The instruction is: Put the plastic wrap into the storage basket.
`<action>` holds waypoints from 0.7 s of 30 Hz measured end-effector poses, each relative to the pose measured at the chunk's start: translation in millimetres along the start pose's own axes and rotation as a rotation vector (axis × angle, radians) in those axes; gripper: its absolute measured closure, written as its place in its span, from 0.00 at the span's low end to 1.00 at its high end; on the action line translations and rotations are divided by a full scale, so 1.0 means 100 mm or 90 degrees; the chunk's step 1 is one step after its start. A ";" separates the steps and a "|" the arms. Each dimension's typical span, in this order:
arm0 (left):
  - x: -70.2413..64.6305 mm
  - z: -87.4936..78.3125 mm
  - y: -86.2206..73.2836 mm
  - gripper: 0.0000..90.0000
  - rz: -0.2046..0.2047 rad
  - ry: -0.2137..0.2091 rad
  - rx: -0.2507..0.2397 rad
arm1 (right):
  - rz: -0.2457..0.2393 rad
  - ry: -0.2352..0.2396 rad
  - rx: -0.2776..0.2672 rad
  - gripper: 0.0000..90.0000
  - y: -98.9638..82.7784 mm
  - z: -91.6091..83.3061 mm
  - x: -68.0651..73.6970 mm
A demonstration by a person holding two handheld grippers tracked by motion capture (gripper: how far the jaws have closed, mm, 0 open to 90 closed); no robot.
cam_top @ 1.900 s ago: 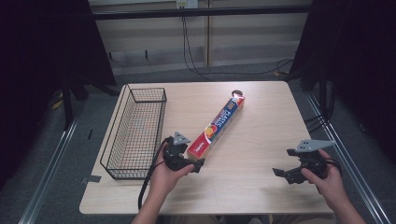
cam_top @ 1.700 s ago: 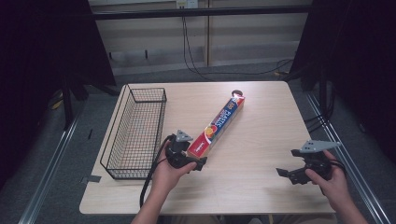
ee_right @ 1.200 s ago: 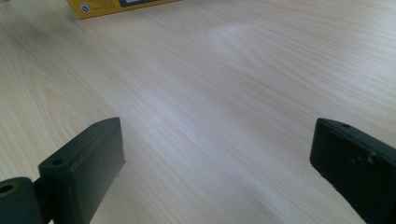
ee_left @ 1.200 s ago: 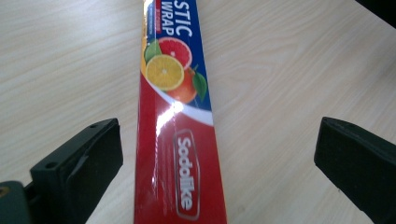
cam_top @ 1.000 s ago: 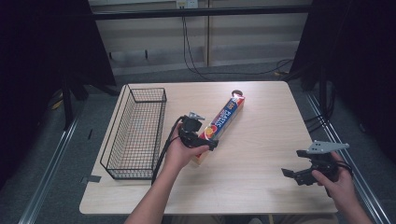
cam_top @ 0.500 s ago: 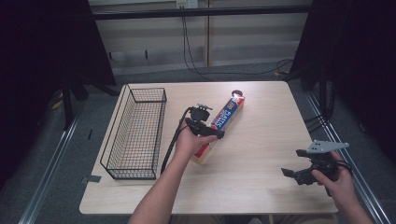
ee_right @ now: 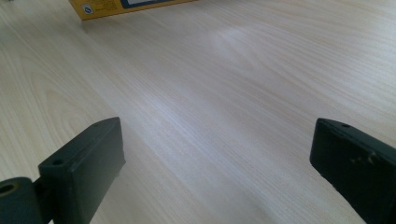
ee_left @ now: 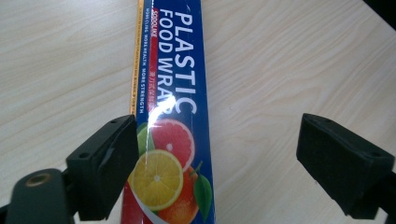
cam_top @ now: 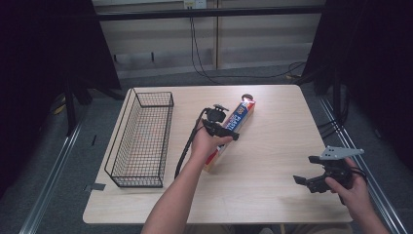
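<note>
- The long box of plastic food wrap (cam_top: 233, 130) is laid flat on the table (cam_top: 272, 195), slanted, with one end near the far edge and the other end close to the person.
- The left gripper (ee_left: 219, 158) is held right over the middle of the box. A grip in the middle is likely wanted, so that the long box would not tip when lifted.
- Its jaws have just been closing, and the box is seen between them. One jaw looks to be just at the box's edge, though contact cannot be told, and the other is well apart from it, so the box is not yet squeezed.
- The right gripper (cam_top: 316, 181) is held low over bare table near the right edge, well apart from the box. Its jaws are spread wide, with nothing between them. It looks to be kept out of the way.
- A wire basket (cam_top: 141, 141) is set at the left side of the table, near the box. Nothing is seen in it. It may be the place meant for the box.
- On the blue box, "PLASTIC FOOD WRAP" is written in big white letters. Smaller white lines beside it are too small to be read surely.
- A grapefruit slice, a lemon slice, an orange and a green leaf are printed below the words.
- A yellow strip runs down one long edge of the box.
</note>
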State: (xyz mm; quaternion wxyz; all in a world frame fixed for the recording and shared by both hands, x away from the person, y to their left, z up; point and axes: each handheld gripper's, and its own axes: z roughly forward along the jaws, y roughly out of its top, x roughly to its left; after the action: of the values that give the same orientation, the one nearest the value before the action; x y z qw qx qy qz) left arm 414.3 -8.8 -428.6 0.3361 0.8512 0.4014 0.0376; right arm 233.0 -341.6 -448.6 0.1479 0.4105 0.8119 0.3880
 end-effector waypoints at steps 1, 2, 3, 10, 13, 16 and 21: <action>0.00 0.00 0.00 0.16 0.000 0.000 0.000 | 0.000 0.000 0.000 0.03 0.00 0.00 0.00; 0.00 0.02 0.01 0.17 -0.006 0.000 -0.001 | -0.002 -0.003 0.000 0.03 0.00 0.00 0.01; 0.01 0.04 0.01 0.17 -0.006 0.004 0.002 | -0.002 -0.003 0.000 0.03 0.00 0.00 0.01; 0.08 0.13 0.06 0.21 -0.004 0.027 0.015 | -0.004 0.000 -0.003 0.03 0.01 0.00 0.00; 0.08 0.16 0.06 0.22 -0.003 0.033 0.020 | -0.005 0.001 -0.003 0.03 0.01 0.00 0.00; 0.10 0.21 0.08 0.23 -0.011 0.033 0.019 | -0.004 0.003 -0.005 0.03 0.01 0.00 0.00; 0.10 0.27 0.10 0.25 -0.018 0.041 0.020 | -0.003 0.004 -0.008 0.03 0.01 -0.01 -0.01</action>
State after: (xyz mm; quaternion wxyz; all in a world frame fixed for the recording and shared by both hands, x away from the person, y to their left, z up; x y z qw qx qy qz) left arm 436.4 -21.1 -445.8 0.3102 0.8489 0.4245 0.0542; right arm 234.0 -342.2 -447.3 0.1488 0.4066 0.8106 0.3943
